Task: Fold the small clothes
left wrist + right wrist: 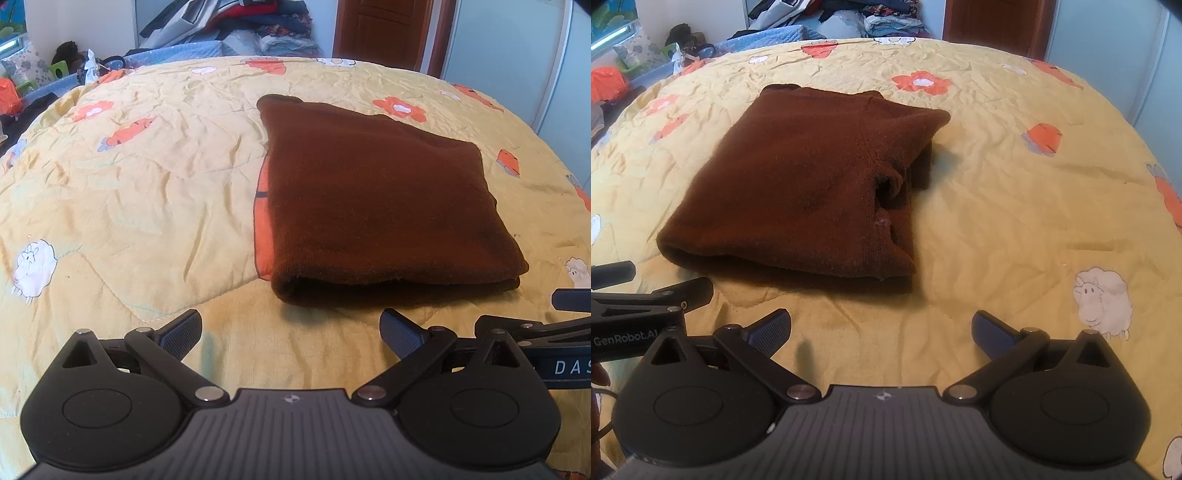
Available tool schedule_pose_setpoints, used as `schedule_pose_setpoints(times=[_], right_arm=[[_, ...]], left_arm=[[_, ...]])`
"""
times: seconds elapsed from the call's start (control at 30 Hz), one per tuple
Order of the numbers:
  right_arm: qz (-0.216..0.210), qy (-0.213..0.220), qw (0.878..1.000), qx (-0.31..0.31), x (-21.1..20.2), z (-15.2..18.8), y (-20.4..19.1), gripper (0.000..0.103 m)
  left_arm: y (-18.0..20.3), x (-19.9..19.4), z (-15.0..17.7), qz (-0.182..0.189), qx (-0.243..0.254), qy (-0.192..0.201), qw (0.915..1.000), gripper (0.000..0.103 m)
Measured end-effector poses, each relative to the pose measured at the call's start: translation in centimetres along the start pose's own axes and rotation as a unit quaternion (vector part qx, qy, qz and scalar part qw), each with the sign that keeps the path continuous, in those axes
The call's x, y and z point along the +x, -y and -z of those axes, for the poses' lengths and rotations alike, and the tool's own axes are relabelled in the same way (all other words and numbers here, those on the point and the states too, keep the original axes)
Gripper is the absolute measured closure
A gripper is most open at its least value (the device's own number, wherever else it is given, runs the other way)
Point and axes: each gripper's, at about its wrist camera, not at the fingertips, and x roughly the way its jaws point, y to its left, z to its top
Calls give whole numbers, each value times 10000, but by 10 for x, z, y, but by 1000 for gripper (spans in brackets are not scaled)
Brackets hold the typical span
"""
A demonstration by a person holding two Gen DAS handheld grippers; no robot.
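Brown garment (373,192) lies folded on the yellow quilt (129,177), at twelve o'clock from both claws; left gripper (290,334) and right gripper (881,334) hover spread wide, empty.

light: warm daylight, window (613,33) upper left | shadows: soft | edges: fisheye-bent, corners dark

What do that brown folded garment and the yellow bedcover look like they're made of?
The brown folded garment looks like a soft matte knit, perhaps wool or fleece: fuzzy nap, faint ribbing, thick rounded edges. The yellow bedcover seems thin quilted cotton or polyester, slightly sheeny, with stitched lines and fine wrinkles.
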Motion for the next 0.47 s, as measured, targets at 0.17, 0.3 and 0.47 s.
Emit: schedule_pose_setpoints(times=[0.17, 0.3, 0.47], right_arm=[[8, 6, 10000, -16, 0, -1, 0, 0], [-102, 322, 9994, 85, -8, 1, 3, 0], [-123, 476, 9988, 45, -13, -4, 5, 0]], left_arm=[[1, 0, -1, 3, -1, 15, 10000, 0], [1, 1, -2, -3, 2, 5, 10000, 0], [-2, 1, -4, -30, 16, 24, 10000, 0]])
